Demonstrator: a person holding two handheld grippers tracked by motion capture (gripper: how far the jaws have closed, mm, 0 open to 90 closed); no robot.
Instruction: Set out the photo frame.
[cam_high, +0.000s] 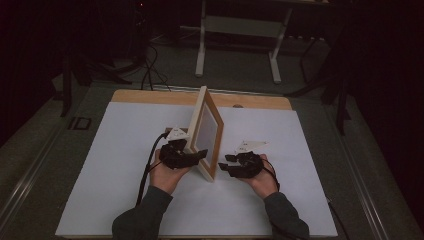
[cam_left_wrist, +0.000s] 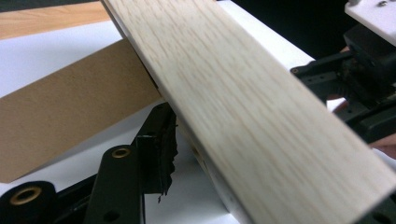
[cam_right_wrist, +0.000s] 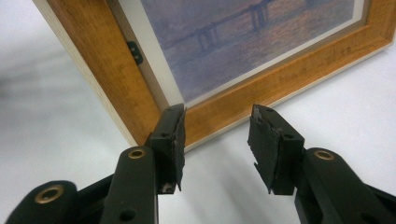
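A wooden picture frame (cam_high: 206, 132) stands upright on one edge in the middle of the white sheet (cam_high: 115, 165), its picture side facing right. My left gripper (cam_high: 197, 154) is at the frame's near lower corner, shut across its thickness. In the left gripper view the pale outer edge of the frame (cam_left_wrist: 243, 107) runs between the jaws, and one pad (cam_left_wrist: 161, 149) sits against its back. My right gripper (cam_high: 226, 162) rests just right of the frame, open and empty. In the right gripper view it (cam_right_wrist: 217, 140) points at the frame's brown lower corner (cam_right_wrist: 107, 79), short of touching it.
A brown cardboard panel (cam_left_wrist: 70, 121) lies behind the frame on the sheet. The table's wooden far edge (cam_high: 150, 96) borders the sheet. Beyond it stand a white stand's legs (cam_high: 200, 55) and cables (cam_high: 150, 70) on the dark floor.
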